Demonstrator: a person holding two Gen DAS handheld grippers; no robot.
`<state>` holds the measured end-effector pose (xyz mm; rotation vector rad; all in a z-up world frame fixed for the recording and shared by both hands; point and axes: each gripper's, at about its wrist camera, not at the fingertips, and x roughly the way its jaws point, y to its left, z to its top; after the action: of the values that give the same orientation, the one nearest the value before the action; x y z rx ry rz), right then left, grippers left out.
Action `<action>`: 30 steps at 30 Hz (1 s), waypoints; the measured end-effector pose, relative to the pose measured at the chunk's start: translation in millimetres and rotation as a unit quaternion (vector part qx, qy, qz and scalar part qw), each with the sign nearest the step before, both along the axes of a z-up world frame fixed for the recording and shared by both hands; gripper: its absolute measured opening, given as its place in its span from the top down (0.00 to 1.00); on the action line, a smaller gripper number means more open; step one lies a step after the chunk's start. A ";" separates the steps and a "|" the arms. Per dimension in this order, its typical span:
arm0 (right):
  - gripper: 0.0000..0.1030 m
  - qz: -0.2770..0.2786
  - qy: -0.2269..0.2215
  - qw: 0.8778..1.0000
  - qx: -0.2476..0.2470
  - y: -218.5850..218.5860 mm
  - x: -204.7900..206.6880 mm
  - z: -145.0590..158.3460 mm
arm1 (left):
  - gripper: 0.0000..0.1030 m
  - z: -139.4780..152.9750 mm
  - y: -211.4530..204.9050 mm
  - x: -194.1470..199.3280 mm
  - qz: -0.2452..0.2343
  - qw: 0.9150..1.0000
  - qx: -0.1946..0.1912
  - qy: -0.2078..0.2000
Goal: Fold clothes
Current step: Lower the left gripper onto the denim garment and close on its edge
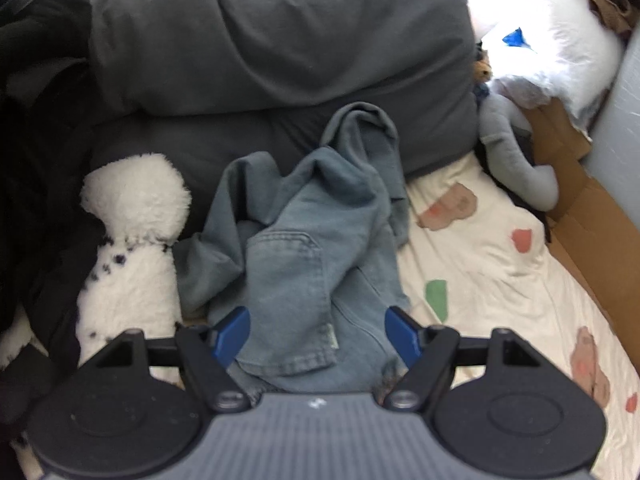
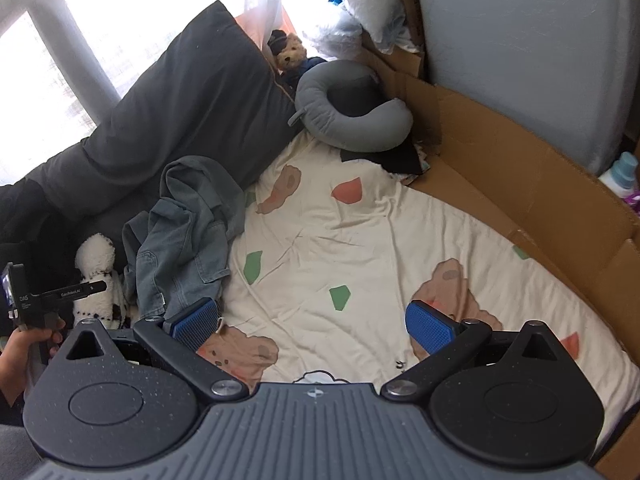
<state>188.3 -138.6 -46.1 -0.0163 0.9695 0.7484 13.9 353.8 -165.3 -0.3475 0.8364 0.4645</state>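
A crumpled pair of light blue jeans (image 1: 304,248) lies on the bed against the dark pillows, also visible at the left in the right wrist view (image 2: 180,240). My left gripper (image 1: 318,334) hovers low over the waistband end. Its blue pads (image 1: 232,336) stand wide on either side of the denim, and I see no pinch in the cloth. My right gripper (image 2: 316,320) is open over the bare patterned sheet (image 2: 360,240), its left pad (image 2: 196,320) just beside the jeans' edge. A hand (image 2: 24,344) holds the left gripper's handle at the far left.
Dark grey pillows (image 1: 280,52) line the back. A white fluffy plush with black spots (image 1: 132,240) lies left of the jeans, with dark clothes (image 1: 32,160) beyond it. A grey neck pillow (image 2: 352,112), a teddy bear (image 2: 290,56) and cardboard (image 2: 540,200) border the right side.
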 end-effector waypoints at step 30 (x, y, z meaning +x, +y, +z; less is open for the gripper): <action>0.18 0.072 0.044 0.996 -0.011 47.4 31.0 -116.3 | 0.47 -105.4 150.2 100.2 0.106 0.994 -0.025 0.008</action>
<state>219.2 -91.2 -162.4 -0.0734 1.0684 0.8779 114.1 504.0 -270.6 -0.4825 0.8304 0.6456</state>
